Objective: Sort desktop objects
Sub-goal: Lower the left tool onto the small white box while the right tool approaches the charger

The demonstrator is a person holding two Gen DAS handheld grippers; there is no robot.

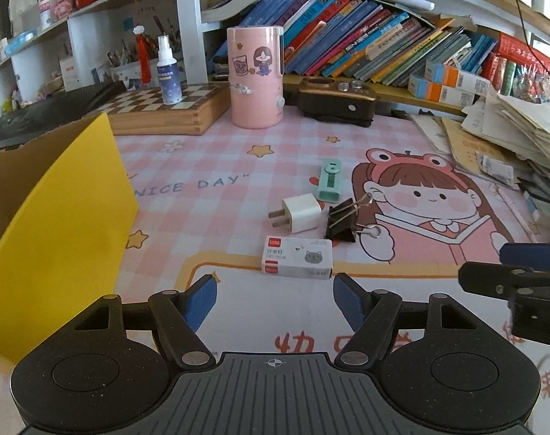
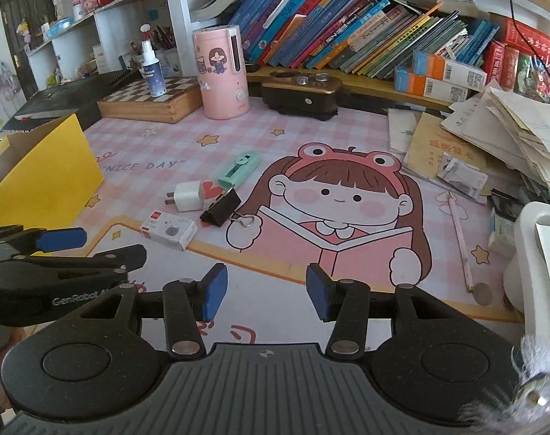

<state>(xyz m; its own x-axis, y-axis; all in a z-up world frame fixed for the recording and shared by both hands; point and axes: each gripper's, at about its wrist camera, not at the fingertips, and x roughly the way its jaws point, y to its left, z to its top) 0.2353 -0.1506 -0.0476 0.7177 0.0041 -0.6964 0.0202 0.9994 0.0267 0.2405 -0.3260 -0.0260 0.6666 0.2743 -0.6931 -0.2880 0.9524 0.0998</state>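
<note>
Looking down my left gripper (image 1: 275, 299), I see its blue pads spread wide with nothing between them, hovering low over the pink cartoon desk mat (image 1: 209, 166). Just ahead of its fingertips lies the white staple box (image 1: 297, 257) with a grey cat printed on it. Behind that box sit the white charger plug (image 1: 300, 213), prongs pointing left, and the black binder clip (image 1: 343, 219), the two touching or nearly so. A mint green correction tape (image 1: 330, 180) lies a little further back, near the plug. To my left stands a yellow cardboard box (image 1: 68, 224), its flap raised.

From the right wrist view, my right gripper (image 2: 265, 290) is also released, pads apart over the mat's drawn open book, gripping nothing. The four small items sit forward and to its left: staple box (image 2: 169, 232), plug (image 2: 186, 195), clip (image 2: 220, 208), correction tape (image 2: 238, 169). My left gripper shows at the left edge of this view.

Further back stand a pink humidifier (image 1: 256, 76), a chessboard box (image 1: 166, 108) carrying a spray bottle (image 1: 168, 72), and a row of leaning books (image 1: 365, 43)
</note>
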